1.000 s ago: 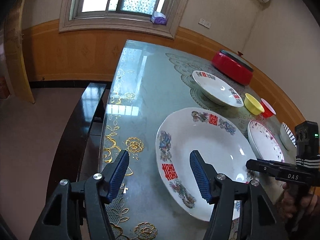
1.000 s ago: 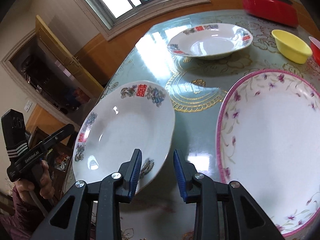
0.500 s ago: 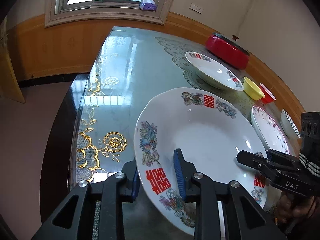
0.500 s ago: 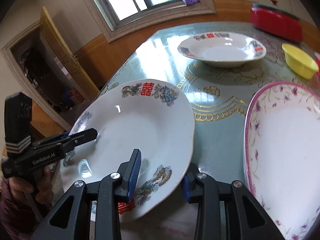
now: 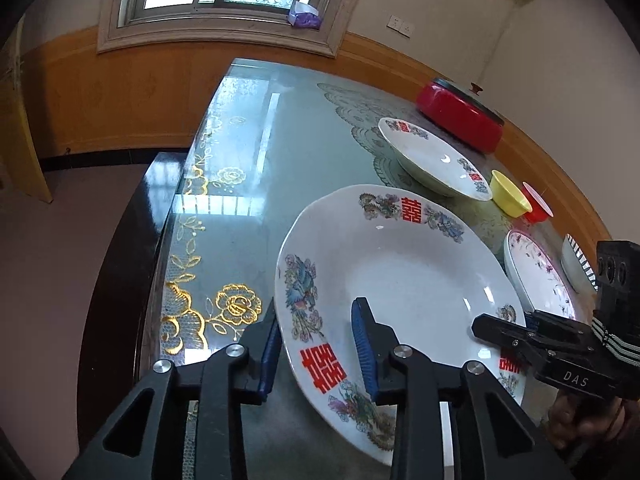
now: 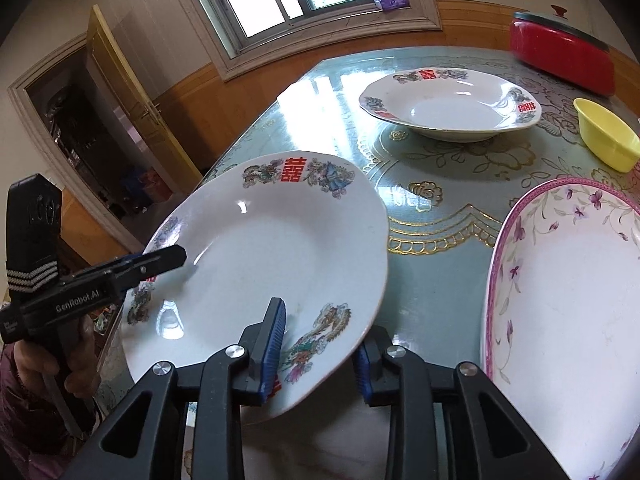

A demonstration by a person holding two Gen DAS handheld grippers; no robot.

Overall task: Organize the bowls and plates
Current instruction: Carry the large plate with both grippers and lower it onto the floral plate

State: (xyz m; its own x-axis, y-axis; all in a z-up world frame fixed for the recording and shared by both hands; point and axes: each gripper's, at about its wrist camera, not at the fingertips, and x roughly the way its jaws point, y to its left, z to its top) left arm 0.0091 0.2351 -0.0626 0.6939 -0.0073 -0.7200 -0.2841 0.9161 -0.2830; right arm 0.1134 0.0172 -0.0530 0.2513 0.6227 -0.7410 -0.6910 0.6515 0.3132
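Note:
A large white plate with red characters and flower prints [image 5: 400, 280] [image 6: 272, 256] is held between both grippers and lifted off the table. My left gripper [image 5: 316, 344] is shut on its near-left rim. My right gripper [image 6: 320, 340] is shut on its opposite rim and shows in the left wrist view [image 5: 560, 344]. A matching plate [image 5: 432, 160] [image 6: 452, 104] sits farther back. A pink-rimmed floral plate [image 6: 568, 300] [image 5: 536, 272] lies to the right.
A red lidded pot [image 5: 460, 112] stands at the back by the wall. A yellow bowl [image 6: 608, 140], a red bowl [image 5: 538, 208] and a striped bowl [image 5: 576, 260] sit at the right. The glass table [image 5: 248, 160] ends at left over a dark bench [image 5: 120, 280].
Both grippers closed onto the plate's rims from opposite sides. The plate has risen and tilted off the table.

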